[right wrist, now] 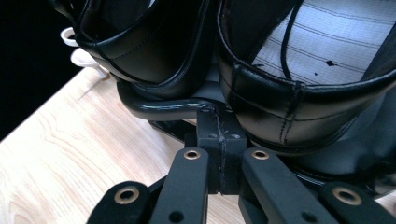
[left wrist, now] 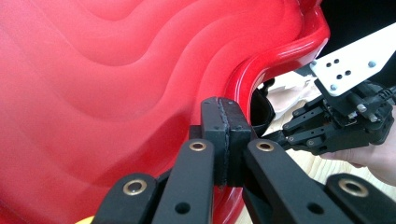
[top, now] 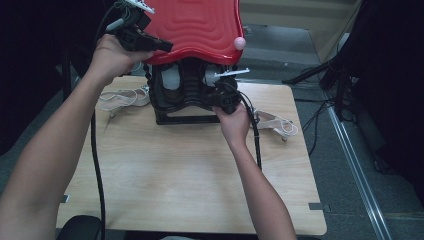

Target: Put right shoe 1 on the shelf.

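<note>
Holding the red lid (top: 195, 25) of a shoe case up at the far middle of the table (top: 190, 175), the left gripper (top: 162, 46) has its jaws shut flat on each other against the lid's near left rim; in the left gripper view (left wrist: 225, 140) no rim shows between them, so it looks more like a prop than a pinch. The right gripper (top: 220, 96) sits low at the case's near right corner, jaws shut together and pressed to the black base frame (right wrist: 163, 109) under the black shoes (right wrist: 261, 112).

Judgement: the step is opening the case while steadying it. To do it well, keep the base pinned down with the right and lift the lid with the left along its hinge arc, not sideways, as the contact could slip.

The lid's long axis runs left to right; it tilts up and away, ribbed face toward the camera. The shoes stand side by side beneath it, with pale sandals (top: 120, 97) lying left and right of the case.
</note>
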Available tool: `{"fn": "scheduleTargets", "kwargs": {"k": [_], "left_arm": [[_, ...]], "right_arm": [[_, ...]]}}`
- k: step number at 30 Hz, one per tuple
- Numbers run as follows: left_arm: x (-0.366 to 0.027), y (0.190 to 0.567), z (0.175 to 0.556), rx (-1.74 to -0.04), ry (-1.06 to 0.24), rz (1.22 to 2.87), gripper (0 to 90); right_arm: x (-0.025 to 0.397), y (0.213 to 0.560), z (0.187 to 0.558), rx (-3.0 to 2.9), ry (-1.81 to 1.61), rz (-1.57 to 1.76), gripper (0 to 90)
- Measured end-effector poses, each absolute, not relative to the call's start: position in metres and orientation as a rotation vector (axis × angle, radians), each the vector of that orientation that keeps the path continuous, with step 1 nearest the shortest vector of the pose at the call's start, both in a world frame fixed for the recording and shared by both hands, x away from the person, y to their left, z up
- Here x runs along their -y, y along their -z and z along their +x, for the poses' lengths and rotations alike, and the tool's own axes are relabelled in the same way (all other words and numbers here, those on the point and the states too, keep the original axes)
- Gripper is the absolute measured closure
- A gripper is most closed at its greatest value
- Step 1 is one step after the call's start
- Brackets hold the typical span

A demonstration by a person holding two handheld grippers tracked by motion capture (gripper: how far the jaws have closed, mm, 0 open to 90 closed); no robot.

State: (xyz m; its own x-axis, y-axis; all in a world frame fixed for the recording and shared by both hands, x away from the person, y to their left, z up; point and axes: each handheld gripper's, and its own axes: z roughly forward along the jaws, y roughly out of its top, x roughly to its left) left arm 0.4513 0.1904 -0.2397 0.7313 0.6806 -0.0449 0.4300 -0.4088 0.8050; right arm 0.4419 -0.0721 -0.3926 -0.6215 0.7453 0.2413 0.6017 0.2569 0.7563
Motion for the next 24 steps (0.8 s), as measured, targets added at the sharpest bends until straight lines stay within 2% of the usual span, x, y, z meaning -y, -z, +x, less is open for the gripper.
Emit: {"fn": "scheduleTargets", "kwargs": {"k": [7,17,19,22,24], "left_arm": [[-0.190,0.240,0.451,-0.843,-0.366,2.062,90.0],[-0.188,0.238,0.450,-0.868,-0.373,2.042,89.2],[-0.189,0.235,0.449,-0.875,-0.253,1.991,70.7],[-0.183,0.232,0.442,-0.853,-0.292,2.016,67.2],[-0.181,0.231,0.437,-0.855,-0.288,2.004,59.7]], "right_arm": [[0.071,0.395,0.449,-2.368,-1.217,1.284,90.0],[0.092,0.406,0.429,-2.381,-1.418,1.315,90.0],[0.096,0.406,0.424,-2.389,-1.431,1.304,89.0],[0.099,0.405,0.418,-2.400,-1.480,1.282,83.9],[0.100,0.402,0.411,-2.388,-1.505,1.235,82.5]]}}
